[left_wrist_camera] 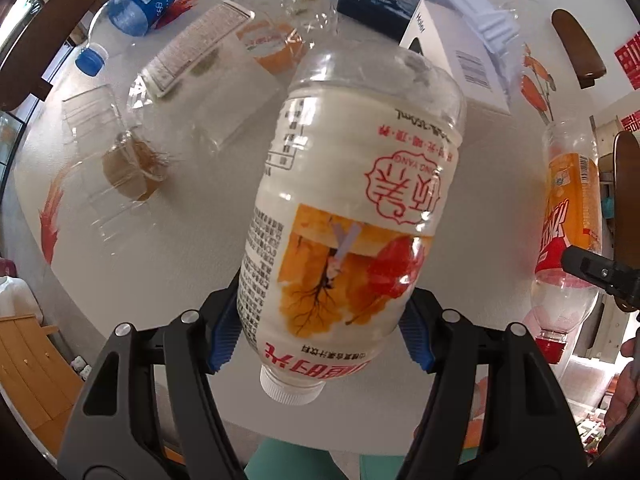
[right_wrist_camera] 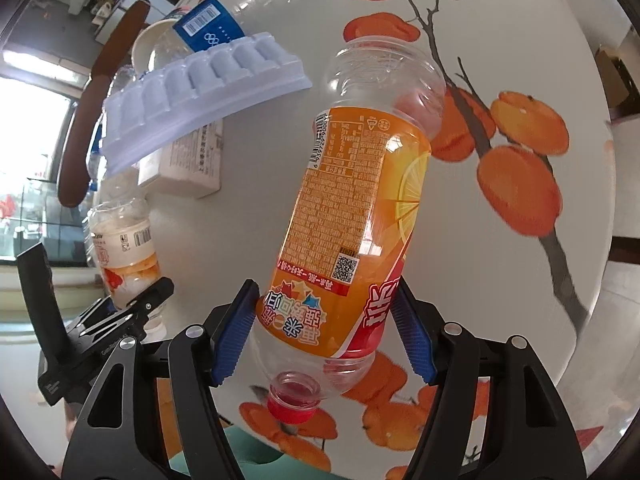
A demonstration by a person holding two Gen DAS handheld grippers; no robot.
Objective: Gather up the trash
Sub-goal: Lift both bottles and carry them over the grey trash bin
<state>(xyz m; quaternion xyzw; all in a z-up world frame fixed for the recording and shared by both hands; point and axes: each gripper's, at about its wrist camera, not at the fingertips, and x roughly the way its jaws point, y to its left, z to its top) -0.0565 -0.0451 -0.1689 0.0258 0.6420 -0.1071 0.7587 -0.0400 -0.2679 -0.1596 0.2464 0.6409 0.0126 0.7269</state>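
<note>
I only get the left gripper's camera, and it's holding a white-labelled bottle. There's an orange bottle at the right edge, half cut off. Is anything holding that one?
Observer: Yes. In the right wrist view the right gripper has its blue pads pressed on both sides of the orange bottle, near the neck end.
Operator: Does it still have its cap?
Observer: It does: a red cap, pointing back toward the camera.
Operator: What's on the table under it? My view stops there.
Observer: The table is printed with orange fruit on a dark branch.
Operator: Can that camera see my bottle?
Observer: Yes, the white-labelled bottle shows at its left edge, in the left gripper.
</note>
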